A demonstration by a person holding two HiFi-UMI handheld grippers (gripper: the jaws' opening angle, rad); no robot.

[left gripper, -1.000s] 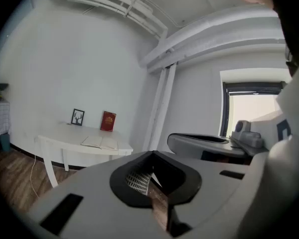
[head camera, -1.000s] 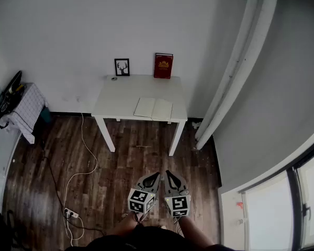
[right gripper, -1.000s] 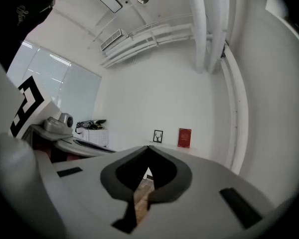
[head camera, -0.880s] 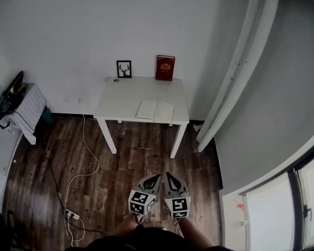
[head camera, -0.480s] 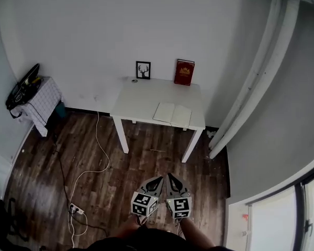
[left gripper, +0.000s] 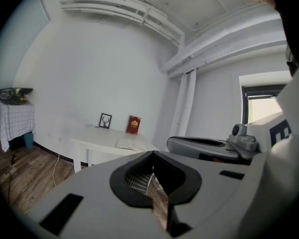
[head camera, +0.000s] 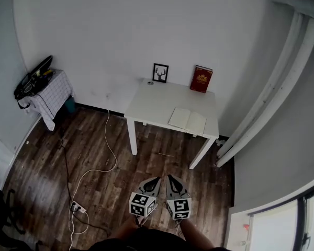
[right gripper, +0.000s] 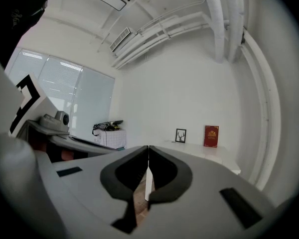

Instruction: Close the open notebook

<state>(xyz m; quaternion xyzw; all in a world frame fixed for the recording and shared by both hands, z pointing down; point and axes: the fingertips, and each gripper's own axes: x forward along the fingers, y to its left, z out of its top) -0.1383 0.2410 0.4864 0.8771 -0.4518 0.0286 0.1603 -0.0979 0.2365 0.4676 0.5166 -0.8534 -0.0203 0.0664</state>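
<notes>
Since the earlier frames the white table (head camera: 152, 104) has been shifted rightward and slightly lower in the head view. More of the side stand draped in checked cloth (head camera: 51, 95) has been brought into sight, well to the table's left. The left gripper (head camera: 157, 179) and right gripper (head camera: 169, 177) have been kept side by side over the wooden floor (head camera: 94, 140), well short of the table's front edge. Nothing of the task itself has been done yet. The notebook (head camera: 188, 121) lies on the table's front right part, close to the front edge, with both pages spread flat and the cover not turned. A red book (head camera: 201, 79) and a framed deer picture (head camera: 160, 72) are propped against the wall at the table's back edge, apart from the notebook. In each gripper view the fingers (left gripper: 99, 198) are seen clenched tip to tip with nothing caught between them, and the table is seen only in the distance. The whole approach is judged to be left. After it, one half of the notebook must be caught or lifted and folded over onto the other.
</notes>
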